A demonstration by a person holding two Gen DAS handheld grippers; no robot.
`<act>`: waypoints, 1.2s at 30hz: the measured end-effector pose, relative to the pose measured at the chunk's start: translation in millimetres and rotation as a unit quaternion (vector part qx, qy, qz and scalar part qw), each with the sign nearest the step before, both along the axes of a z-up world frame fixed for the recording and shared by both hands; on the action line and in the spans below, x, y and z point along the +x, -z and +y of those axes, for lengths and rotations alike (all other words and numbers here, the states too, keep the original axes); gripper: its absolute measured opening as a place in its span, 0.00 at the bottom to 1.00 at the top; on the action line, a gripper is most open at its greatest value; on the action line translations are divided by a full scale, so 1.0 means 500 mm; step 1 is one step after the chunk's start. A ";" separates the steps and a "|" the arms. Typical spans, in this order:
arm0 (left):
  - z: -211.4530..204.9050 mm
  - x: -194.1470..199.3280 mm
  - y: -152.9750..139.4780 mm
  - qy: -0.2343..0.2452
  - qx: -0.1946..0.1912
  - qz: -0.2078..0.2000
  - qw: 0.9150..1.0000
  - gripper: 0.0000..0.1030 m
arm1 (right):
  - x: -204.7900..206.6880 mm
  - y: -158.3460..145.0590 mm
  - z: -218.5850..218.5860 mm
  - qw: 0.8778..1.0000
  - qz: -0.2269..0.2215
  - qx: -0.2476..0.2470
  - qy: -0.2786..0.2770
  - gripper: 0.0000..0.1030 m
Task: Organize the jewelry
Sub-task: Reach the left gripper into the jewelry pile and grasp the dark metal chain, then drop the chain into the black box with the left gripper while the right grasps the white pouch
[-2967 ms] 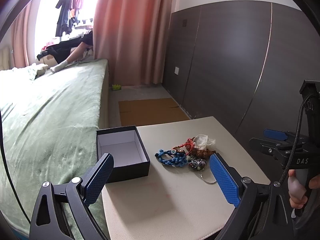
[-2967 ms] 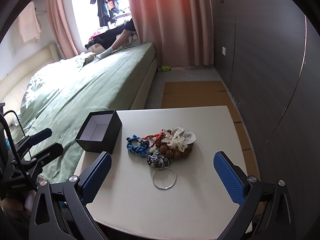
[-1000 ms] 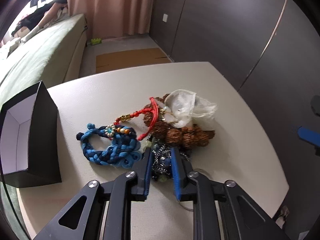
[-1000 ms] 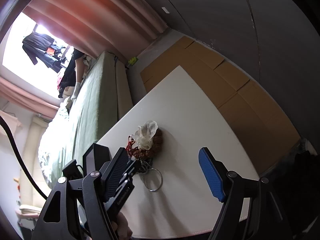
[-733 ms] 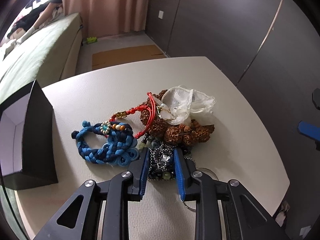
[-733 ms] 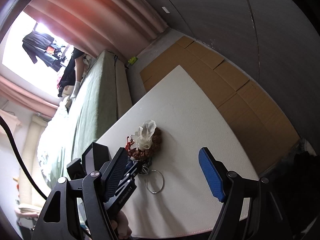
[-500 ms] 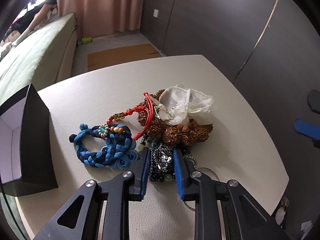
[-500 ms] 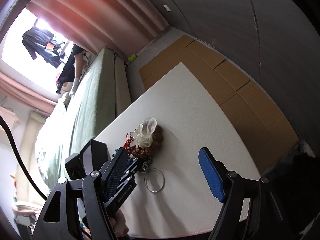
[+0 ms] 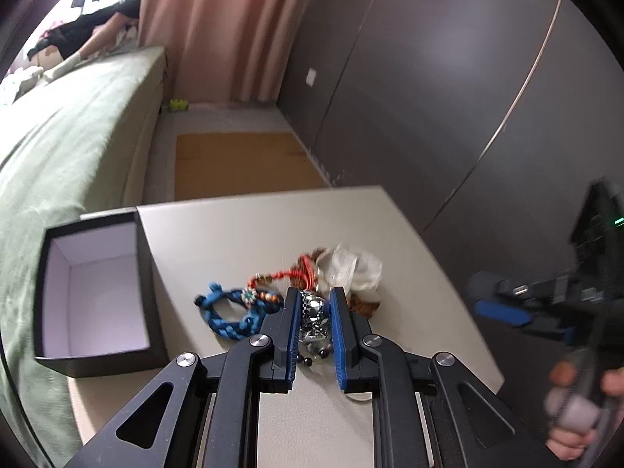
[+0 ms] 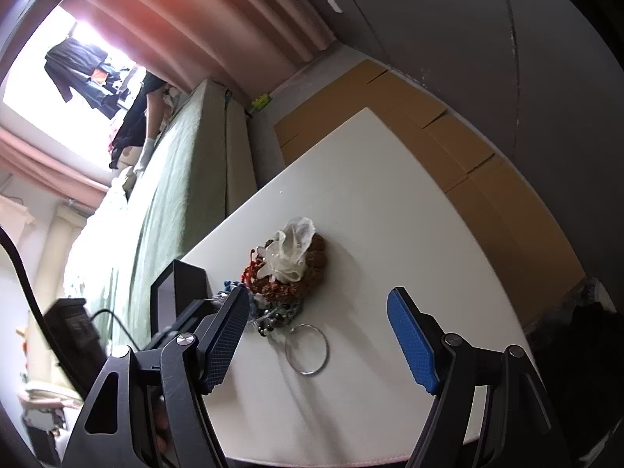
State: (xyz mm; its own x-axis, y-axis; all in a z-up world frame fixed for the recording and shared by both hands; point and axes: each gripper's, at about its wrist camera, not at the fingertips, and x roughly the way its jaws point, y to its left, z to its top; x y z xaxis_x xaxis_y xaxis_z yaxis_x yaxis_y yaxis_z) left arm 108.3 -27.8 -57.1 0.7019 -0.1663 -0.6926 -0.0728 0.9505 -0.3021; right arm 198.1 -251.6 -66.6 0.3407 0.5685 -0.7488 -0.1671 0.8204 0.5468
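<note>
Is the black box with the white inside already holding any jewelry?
No, the black box shows only its bare white floor; the blue braided bracelet lies on the table beside it.

A dark grey panelled wall [image 9: 448, 89] is running along the right side of the room, a thin pale strip curving down it and a small white socket plate [image 9: 311, 76] sitting low on it. Pink curtains [image 9: 234, 27] are hanging beside a window [image 10: 46, 89] where daylight is pouring in. A bed [image 9: 66, 132] under a green cover is stretching along the left. Flattened brown cardboard [image 9: 238, 163] is lying on the grey floor [image 9: 218, 119] beyond the pale table [image 9: 249, 230].
</note>
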 end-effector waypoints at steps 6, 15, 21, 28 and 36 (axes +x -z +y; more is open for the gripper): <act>0.038 -0.032 -0.063 -0.027 -0.006 -0.033 0.999 0.15 | 0.023 0.024 0.031 0.999 0.025 0.018 -0.012 0.61; 0.090 -0.066 -0.146 -0.056 0.012 -0.060 0.997 0.15 | 0.063 0.054 0.101 0.999 0.035 0.002 -0.035 0.59; 0.107 -0.091 -0.206 -0.067 0.036 -0.078 0.994 0.15 | 0.084 0.078 0.171 0.997 0.018 -0.044 -0.065 0.47; 0.125 -0.108 -0.280 -0.084 0.075 -0.099 0.989 0.15 | 0.089 0.096 0.197 0.996 0.020 -0.048 -0.071 0.04; 0.158 -0.116 -0.337 -0.106 0.098 -0.121 0.982 0.15 | 0.062 0.019 0.183 0.996 -0.025 0.013 -0.081 0.04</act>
State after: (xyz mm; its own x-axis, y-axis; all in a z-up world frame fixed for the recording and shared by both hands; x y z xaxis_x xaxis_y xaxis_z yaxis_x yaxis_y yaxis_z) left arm 50.4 51.3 111.6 0.8545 0.1207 -0.5053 -0.2234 0.9635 -0.1477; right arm 228.9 -160.4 -76.2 0.2788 0.6387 -0.7172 -0.3244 0.7655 0.5556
